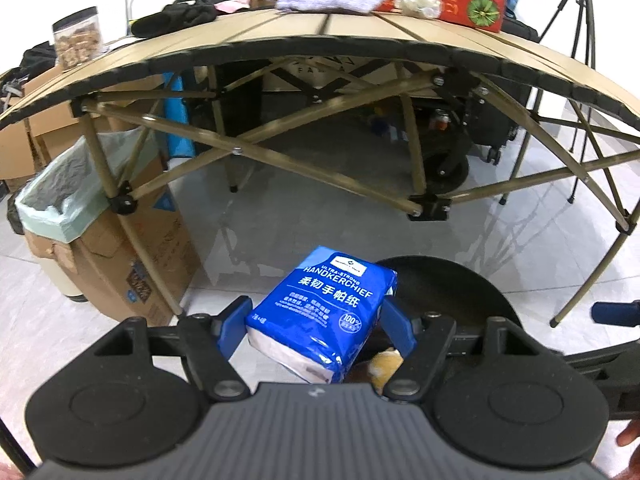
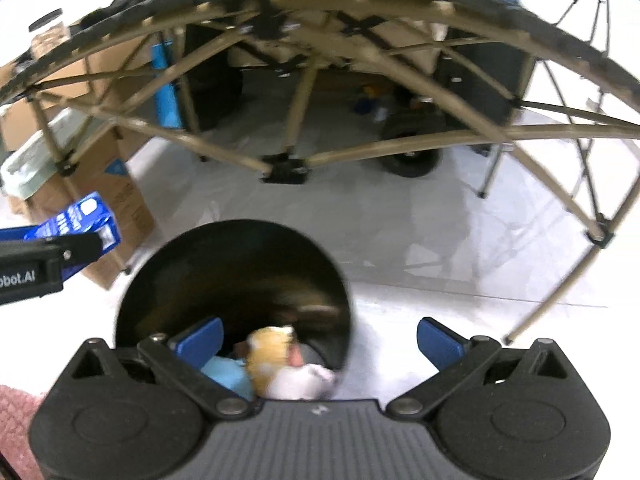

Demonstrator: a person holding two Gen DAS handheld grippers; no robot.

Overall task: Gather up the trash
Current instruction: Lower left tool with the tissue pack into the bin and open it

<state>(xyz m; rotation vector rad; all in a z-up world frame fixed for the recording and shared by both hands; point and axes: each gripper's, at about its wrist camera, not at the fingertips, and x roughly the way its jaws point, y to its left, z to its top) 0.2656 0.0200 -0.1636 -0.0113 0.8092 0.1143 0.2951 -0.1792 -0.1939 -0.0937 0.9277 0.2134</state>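
My left gripper (image 1: 316, 324) is shut on a blue handkerchief tissue pack (image 1: 322, 312), held in the air just left of a black round bin (image 1: 452, 280) on the floor. In the right wrist view the same pack (image 2: 76, 220) shows at the left edge, beside the left gripper's black body. My right gripper (image 2: 320, 334) hangs open over the black bin (image 2: 236, 276), nothing between its blue fingers (image 2: 438, 340). Inside the bin lie a yellowish crumpled item (image 2: 272, 352), a white piece (image 2: 298, 384) and a light blue piece (image 2: 226, 376).
A folding table (image 1: 320, 36) with crossed tan legs stands ahead, loaded with a red box (image 1: 440, 4), a purple cloth (image 1: 332, 0) and a jar (image 1: 76, 38). A cardboard box lined with a pale green bag (image 1: 60, 192) stands left. A tripod (image 1: 576, 20) stands right.
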